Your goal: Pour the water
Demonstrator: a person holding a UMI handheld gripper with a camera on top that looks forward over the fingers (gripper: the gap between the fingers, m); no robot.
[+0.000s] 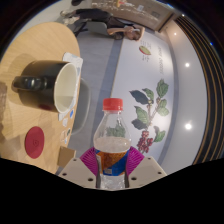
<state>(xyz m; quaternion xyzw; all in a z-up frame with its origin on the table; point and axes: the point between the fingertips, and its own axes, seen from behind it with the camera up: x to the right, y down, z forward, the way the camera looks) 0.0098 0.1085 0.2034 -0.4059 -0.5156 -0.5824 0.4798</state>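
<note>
Gripper [113,163] narrow, both pink pads [91,160] pressed on the sides of a clear plastic bottle [113,140], red cap [113,104] on, orange label around its middle; bottle held upright between the fingers and seems lifted off the surface, contact below hidden. Ahead and to the left, a dark mug [45,84] with pale inside lies tilted toward the bottle's side in this view, mouth facing the bottle, on a round wooden table [35,50]. Small red round disc [35,140] on the table just beside the left finger. Behind the bottle, a wall with a leaf-and-berry decal [152,110]. Nothing between bottle and mug.
</note>
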